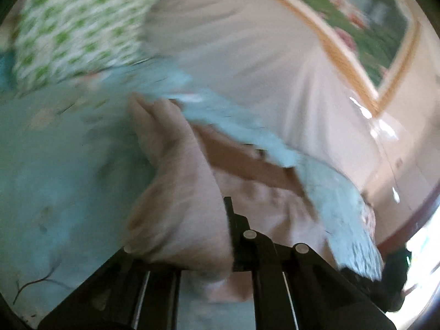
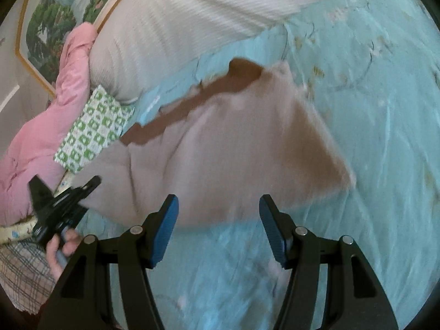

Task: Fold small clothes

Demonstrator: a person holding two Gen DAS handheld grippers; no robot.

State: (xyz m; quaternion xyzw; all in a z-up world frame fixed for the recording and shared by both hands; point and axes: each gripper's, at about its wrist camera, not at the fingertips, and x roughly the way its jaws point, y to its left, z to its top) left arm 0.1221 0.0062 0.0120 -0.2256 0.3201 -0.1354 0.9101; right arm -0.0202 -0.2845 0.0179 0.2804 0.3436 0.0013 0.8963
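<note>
A pale pinkish-beige garment with a brown band along one edge is partly lifted off the light blue bedsheet. My left gripper, held by a hand, is shut on the garment's left corner. In the left wrist view the cloth drapes over that gripper and hides one finger; the picture is blurred. My right gripper stands open just short of the garment's near edge, with nothing between its blue pads.
A green-and-white checked cloth and a pink quilt lie at the left. A cream ribbed blanket runs along the far side under a framed picture. A plaid cloth sits at the lower left.
</note>
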